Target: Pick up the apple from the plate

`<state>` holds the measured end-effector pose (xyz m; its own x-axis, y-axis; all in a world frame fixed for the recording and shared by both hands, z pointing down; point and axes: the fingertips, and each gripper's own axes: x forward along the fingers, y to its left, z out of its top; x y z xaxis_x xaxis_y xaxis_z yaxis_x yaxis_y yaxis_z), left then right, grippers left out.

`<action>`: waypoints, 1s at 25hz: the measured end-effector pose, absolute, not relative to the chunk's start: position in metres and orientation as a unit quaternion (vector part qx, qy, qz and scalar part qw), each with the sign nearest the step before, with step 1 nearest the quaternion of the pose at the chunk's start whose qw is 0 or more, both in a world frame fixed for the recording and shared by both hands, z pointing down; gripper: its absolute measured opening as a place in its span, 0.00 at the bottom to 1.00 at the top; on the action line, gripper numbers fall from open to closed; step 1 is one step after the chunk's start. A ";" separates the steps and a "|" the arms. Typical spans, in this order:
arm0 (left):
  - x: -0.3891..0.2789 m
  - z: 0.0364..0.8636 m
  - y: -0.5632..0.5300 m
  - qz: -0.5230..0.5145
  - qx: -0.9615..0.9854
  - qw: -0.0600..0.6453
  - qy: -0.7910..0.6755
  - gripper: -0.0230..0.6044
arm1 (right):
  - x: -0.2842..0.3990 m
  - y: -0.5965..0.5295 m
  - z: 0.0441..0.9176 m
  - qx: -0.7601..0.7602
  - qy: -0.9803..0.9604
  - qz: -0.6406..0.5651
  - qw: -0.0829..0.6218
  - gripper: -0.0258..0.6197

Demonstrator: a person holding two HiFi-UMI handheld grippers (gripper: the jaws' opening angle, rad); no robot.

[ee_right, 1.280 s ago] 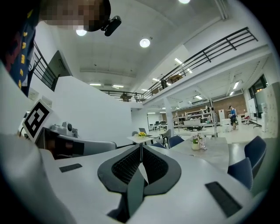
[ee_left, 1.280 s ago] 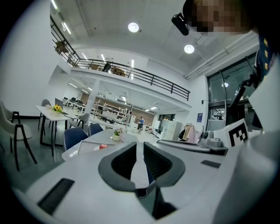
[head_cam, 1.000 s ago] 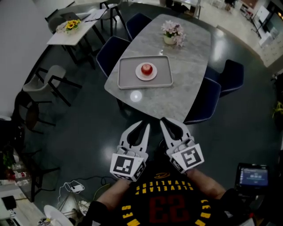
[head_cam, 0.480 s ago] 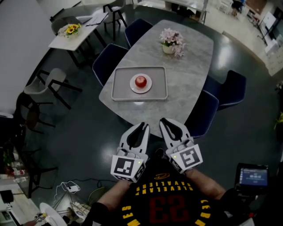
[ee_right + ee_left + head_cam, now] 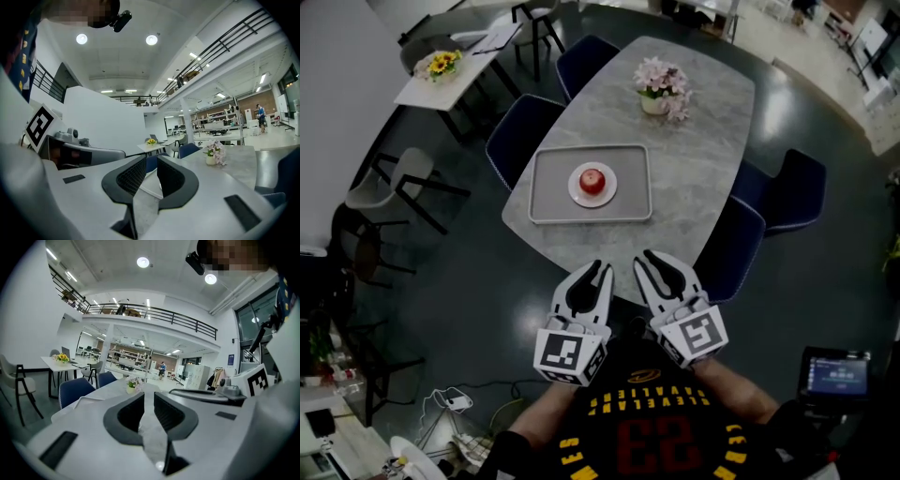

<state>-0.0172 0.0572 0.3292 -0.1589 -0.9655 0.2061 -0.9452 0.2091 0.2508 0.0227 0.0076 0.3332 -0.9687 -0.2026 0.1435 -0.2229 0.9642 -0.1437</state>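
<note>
Well short of the grey marble tabletop [image 5: 703,141]: left gripper [image 5: 603,268] and right gripper [image 5: 652,259], side by side, jaws of each parted only narrowly, nothing between. Farther ahead, red apple [image 5: 592,179] on small round white plate [image 5: 575,187], mid grey rectangular tray [image 5: 546,178], well apart from both grippers. Beyond, pot of pink flowers [image 5: 659,89].

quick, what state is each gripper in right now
left gripper: open by a narrow gap, holding nothing
right gripper: open by a narrow gap, holding nothing
</note>
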 end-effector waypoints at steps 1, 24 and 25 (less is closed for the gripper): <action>-0.022 0.333 0.052 -0.030 0.629 0.166 -0.759 0.12 | 0.019 0.003 0.336 0.109 -0.989 0.078 0.063 0.13; -0.218 0.465 -0.039 -0.018 0.606 0.379 -0.699 0.19 | -0.104 -0.116 0.458 0.173 -0.934 0.252 0.183 0.13; -0.223 0.472 -0.041 -0.016 0.605 0.389 -0.695 0.19 | -0.106 -0.119 0.463 0.178 -0.931 0.254 0.189 0.13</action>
